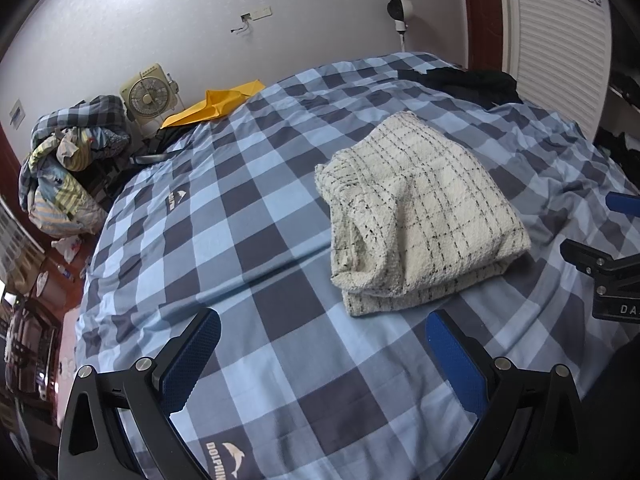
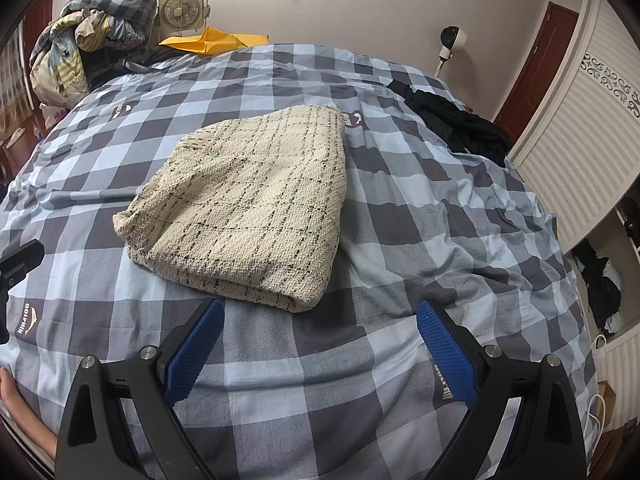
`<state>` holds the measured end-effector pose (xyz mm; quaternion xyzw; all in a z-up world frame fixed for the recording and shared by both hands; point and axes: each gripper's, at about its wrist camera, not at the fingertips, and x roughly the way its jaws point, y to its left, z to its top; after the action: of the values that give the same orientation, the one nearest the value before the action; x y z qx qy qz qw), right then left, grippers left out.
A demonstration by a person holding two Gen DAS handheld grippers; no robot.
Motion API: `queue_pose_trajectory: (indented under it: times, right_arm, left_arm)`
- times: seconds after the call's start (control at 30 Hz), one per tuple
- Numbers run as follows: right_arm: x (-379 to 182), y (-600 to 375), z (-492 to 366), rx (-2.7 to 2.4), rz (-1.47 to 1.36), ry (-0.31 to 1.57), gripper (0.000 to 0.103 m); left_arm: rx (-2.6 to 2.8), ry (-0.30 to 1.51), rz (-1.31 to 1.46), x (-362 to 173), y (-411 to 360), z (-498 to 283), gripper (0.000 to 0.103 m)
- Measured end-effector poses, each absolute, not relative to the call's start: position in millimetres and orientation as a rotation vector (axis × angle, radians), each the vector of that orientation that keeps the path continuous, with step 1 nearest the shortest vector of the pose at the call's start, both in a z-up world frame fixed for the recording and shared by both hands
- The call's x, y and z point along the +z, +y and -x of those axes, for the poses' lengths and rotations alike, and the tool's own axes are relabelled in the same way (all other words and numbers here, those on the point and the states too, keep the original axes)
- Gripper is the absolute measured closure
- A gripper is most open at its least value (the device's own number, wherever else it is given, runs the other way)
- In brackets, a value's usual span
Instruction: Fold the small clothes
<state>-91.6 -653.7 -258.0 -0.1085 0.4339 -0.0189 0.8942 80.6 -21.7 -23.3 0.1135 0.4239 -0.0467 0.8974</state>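
Note:
A cream knit garment with thin dark check lines (image 1: pixel 424 216) (image 2: pixel 248 204) lies folded into a thick rectangle on the blue checked bedspread (image 1: pixel 240 232) (image 2: pixel 400 240). My left gripper (image 1: pixel 324 332) is open, hovering just short of the garment's near edge with nothing between its blue pads. My right gripper (image 2: pixel 320 320) is also open and empty, its fingertips close to the garment's near corner. In the left wrist view the right gripper's frame shows at the right edge (image 1: pixel 608 276); in the right wrist view part of the left gripper shows at the left edge (image 2: pixel 16 268).
A dark garment (image 1: pixel 472 80) (image 2: pixel 460 124) lies crumpled at the bed's far right. A heap of clothes (image 1: pixel 68 168) (image 2: pixel 88 36), a small fan (image 1: pixel 148 96) (image 2: pixel 182 8) and a yellow item (image 2: pixel 212 42) sit beyond the far left. A white louvered door (image 2: pixel 568 140) stands right. A hand (image 2: pixel 16 404) rests lower left.

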Motion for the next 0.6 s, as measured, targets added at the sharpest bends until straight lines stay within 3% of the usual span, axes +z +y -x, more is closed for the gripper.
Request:
queue_pose_trajectory:
  times: [0.6]
  right_arm:
    - [-258.4, -653.0, 91.7, -0.041, 0.227, 0.902, 0.008]
  left_arm:
    - [-0.111, 0.891, -0.241, -26.6, -22.9, -80.5, 0.000]
